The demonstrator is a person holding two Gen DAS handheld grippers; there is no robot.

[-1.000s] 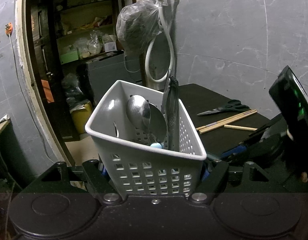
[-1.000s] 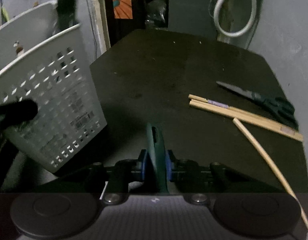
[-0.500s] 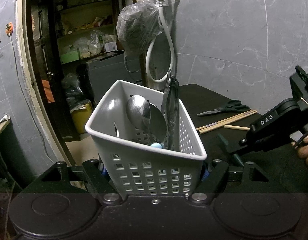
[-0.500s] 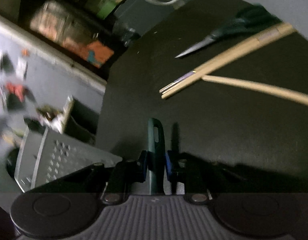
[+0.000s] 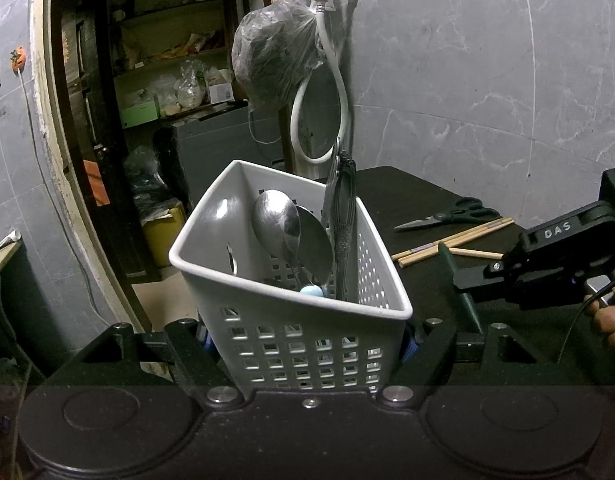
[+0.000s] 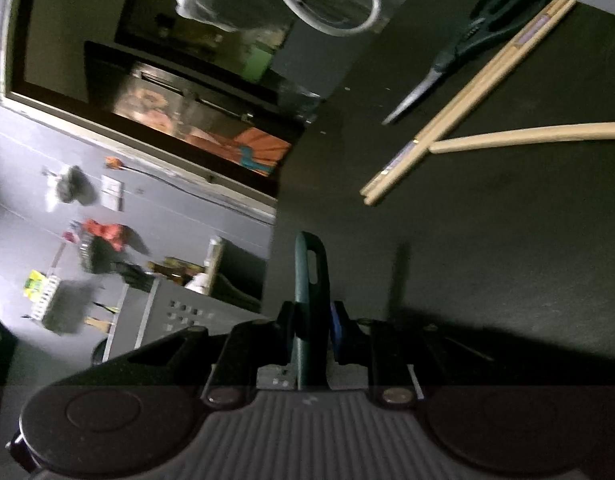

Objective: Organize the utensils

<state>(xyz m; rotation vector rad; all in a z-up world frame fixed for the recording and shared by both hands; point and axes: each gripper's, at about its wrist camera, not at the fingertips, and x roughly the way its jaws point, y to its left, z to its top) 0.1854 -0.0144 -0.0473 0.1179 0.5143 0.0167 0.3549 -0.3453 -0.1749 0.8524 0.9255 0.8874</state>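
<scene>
Though its blade is hidden, right gripper (image 6: 312, 320) grips green handle (image 6: 310, 280)

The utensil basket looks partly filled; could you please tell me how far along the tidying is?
Done: spoons and a dark handle stand in the white basket, gripped by the left tongs. In hand: the right tongs clamp a green-handled utensil. Left: scissors and chopsticks on the table.

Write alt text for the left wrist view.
The left gripper clamps a white perforated basket holding metal spoons upright. At right, the right gripper holds a dark green handle over the black table, where scissors and chopsticks lie.
</scene>
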